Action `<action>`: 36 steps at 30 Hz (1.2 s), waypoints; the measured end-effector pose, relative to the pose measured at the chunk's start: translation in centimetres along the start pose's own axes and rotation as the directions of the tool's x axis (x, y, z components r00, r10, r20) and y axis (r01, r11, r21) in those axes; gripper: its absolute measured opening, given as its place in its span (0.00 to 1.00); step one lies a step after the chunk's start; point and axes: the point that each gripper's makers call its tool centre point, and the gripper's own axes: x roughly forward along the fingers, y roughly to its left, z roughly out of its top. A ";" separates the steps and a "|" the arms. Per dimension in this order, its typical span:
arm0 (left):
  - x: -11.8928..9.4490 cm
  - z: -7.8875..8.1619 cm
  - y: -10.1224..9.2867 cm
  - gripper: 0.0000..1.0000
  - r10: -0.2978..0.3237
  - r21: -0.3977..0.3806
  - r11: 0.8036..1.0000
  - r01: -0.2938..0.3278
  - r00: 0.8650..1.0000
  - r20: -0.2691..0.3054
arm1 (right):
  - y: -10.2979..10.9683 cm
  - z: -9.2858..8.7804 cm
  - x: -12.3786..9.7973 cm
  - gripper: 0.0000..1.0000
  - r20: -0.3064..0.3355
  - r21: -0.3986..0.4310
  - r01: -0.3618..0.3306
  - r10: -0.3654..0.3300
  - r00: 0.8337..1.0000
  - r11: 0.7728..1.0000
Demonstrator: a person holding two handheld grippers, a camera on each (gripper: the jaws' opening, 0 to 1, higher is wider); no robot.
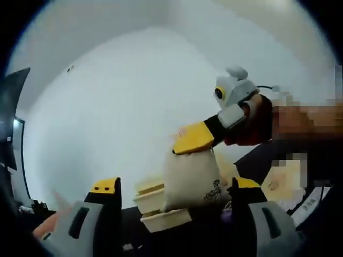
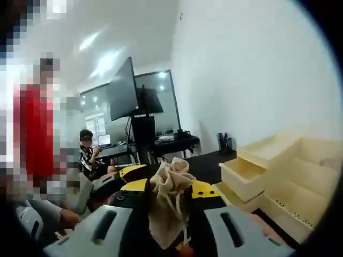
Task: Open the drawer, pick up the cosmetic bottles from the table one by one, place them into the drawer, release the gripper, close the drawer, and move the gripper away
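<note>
Right gripper view puts a small beige drawstring pouch dead centre, its gathered neck pinched between the yellow-tipped jaws of the right gripper, with the cord and a little red bead dangling below. It is a cloth bag rather than a bare bottle; whether bottles sit inside I cannot tell. Gripping at the cinched neck makes sense to me: the fabric bunches there, so the jaws get a firm bite and the body hangs free underneath.

From the left gripper view the same pouch hangs in the air beneath the right gripper, which reaches in from the right side, a sleeve behind it. The pouch is held up off the table, just in front of the cream drawer unit.

That drawer unit stands to the right in the right gripper view, stepped in tiers, and one drawer is already pulled out and looks empty. So the opening step seems done, and the carry toward the drawer is what is under way.

The left gripper has its jaws spread wide and holds nothing, parked low and near the unit, probably ready to steady or shut it.

Beyond, a seated person and a large monitor on a stand fill the far side of the room.
</note>
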 end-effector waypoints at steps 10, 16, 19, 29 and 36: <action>-1.2 -0.6 0.7 0.81 -0.041 -0.029 0.999 0.040 0.999 -0.035 | -0.4 -0.2 0.1 0.24 -0.028 -0.040 0.022 -0.023 0.999 0.999; -1.7 -1.8 1.7 0.82 -0.062 -0.068 0.996 0.057 0.996 -0.067 | -0.2 -1.0 0.4 0.24 -0.054 -0.078 0.047 -0.052 0.997 0.996; -2.0 -2.3 2.2 0.85 -0.071 -0.085 0.994 0.064 0.995 -0.074 | -0.2 -1.1 0.6 0.24 -0.060 -0.081 0.048 -0.053 0.997 0.996; -3.2 -3.7 3.5 0.96 -0.088 -0.147 0.986 0.076 0.993 -0.081 | 1.6 -1.0 1.0 0.24 -0.075 -0.102 0.027 -0.035 0.997 0.994; -3.7 -4.2 3.3 0.96 -0.108 -0.180 0.979 0.094 0.991 -0.073 | 2.0 -1.1 0.9 0.24 -0.092 -0.116 0.031 -0.041 0.995 0.993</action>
